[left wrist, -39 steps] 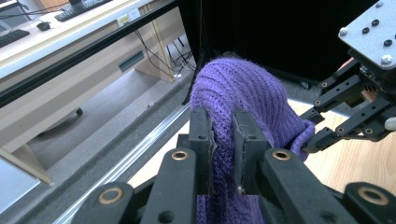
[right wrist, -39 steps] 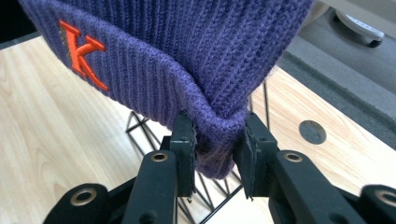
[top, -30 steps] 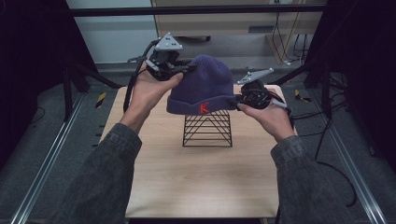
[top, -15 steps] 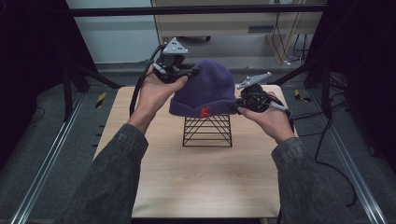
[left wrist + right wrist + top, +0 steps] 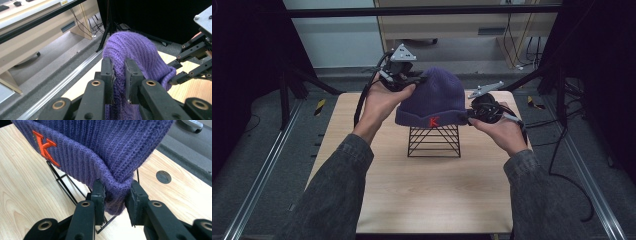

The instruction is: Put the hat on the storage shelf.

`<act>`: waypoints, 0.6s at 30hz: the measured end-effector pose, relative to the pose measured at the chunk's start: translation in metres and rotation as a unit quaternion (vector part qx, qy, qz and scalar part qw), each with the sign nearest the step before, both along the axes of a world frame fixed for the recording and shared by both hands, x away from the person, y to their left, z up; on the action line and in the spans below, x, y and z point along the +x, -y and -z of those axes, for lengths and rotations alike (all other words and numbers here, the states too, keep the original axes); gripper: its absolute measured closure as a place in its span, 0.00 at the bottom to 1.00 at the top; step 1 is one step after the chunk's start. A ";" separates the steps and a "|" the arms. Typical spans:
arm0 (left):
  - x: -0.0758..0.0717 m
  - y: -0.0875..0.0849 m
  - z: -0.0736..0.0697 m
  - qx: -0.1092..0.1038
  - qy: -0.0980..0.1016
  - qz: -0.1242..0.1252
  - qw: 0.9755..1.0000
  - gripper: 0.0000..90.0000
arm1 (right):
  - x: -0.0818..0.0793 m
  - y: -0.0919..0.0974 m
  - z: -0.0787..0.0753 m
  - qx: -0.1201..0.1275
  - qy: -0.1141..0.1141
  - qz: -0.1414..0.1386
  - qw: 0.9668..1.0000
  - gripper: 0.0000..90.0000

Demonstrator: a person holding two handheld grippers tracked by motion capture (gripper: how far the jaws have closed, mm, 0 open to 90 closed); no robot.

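A purple knit beanie (image 5: 432, 97) with a red K on its cuff sits over the top of a black wire stand (image 5: 434, 141) in the middle of the wooden table (image 5: 422, 190). My left gripper (image 5: 412, 80) is shut on the beanie's upper left side, the knit (image 5: 120, 75) pinched between its jaws. My right gripper (image 5: 468, 116) is shut on the folded cuff (image 5: 115, 195) at the beanie's right edge. The stand's wires (image 5: 62, 182) run under the cuff. The other gripper (image 5: 195, 60) appears at the right of the left gripper view.
A pale cabinet (image 5: 452, 25) stands behind the table, with cables (image 5: 517, 55) on the floor. Metal rails (image 5: 262, 165) run along both sides. A round hole (image 5: 163, 176) sits in the tabletop near the right gripper.
The beanie has come down a little onto the wire stand, with my left hand lowering alongside it. Both grips stay the same.
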State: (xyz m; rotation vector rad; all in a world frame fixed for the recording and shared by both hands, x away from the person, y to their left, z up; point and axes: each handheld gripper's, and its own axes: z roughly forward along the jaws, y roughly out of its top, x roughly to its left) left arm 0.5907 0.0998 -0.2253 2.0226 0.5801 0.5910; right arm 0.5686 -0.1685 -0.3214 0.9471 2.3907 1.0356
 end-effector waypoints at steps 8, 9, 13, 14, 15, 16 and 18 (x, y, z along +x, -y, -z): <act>0.004 0.005 0.011 0.002 -0.005 0.004 1.000 0.87 | 0.001 0.002 0.012 -0.003 -0.006 0.002 1.000 0.78; 0.003 0.006 0.011 0.002 -0.005 0.004 1.000 0.87 | 0.001 0.002 0.013 -0.004 -0.007 0.003 1.000 0.78; 0.002 0.008 0.016 0.008 -0.006 0.007 1.000 0.87 | 0.001 0.004 0.018 -0.007 -0.009 0.003 1.000 0.78; 0.002 0.008 0.017 0.006 -0.007 0.007 1.000 0.87 | 0.001 0.004 0.020 -0.006 -0.011 0.004 1.000 0.78; 0.002 0.007 0.019 0.006 -0.008 0.008 1.000 0.87 | 0.000 0.004 0.021 -0.005 -0.012 0.003 1.000 0.78; 0.002 0.007 0.021 0.006 -0.011 0.008 1.000 0.87 | 0.000 0.005 0.022 -0.006 -0.011 0.003 1.000 0.78; 0.002 0.006 0.025 0.007 -0.014 0.010 1.000 0.87 | -0.001 0.005 0.026 -0.008 -0.014 0.003 1.000 0.78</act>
